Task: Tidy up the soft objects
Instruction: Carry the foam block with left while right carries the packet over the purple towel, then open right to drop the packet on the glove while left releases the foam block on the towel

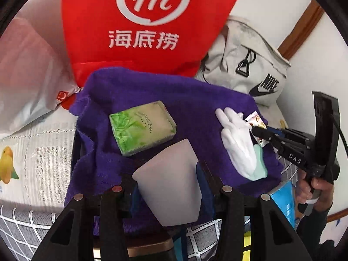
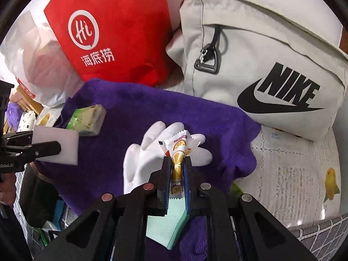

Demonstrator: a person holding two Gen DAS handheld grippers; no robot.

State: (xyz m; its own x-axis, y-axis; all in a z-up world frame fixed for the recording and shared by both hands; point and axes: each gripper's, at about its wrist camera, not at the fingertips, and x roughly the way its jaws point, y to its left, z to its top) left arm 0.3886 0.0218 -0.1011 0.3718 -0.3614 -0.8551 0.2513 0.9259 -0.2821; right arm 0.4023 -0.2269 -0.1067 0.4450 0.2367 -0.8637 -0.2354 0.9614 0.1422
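Right gripper (image 2: 177,163) pinches a small sachet (image 2: 178,146), jaws pressed close on its middle; the sachet is white with a zigzag-cut top edge, a red strip and an orange-slice print, its gold lower part squeezed between the pads. Its top sticks out above a white glove (image 2: 152,152) lying flat, fingers spread, on a purple towel (image 2: 152,108). A mint-green embossed cloth (image 2: 165,228) lies under the gripper, at the glove's cuff. Left gripper (image 1: 167,187) grips a pale frosted cup (image 1: 169,180), jaws partly apart with the cup's wall between them, the cup tilted over the towel. Just beyond the cup a green tissue pack (image 1: 142,128) with leaf print rests on the towel, soft and slightly dented. In the left view a bare hand (image 1: 319,187) holds the right gripper's handle. Behind the towel stand a red bag (image 1: 141,21) with white "Hi" logo and a pale grey Nike backpack (image 2: 271,69), touching each other. A white plastic bag (image 1: 28,69) sits left of the red one. All of it lies on a bed sheet (image 2: 304,174) with yellow fruit prints.
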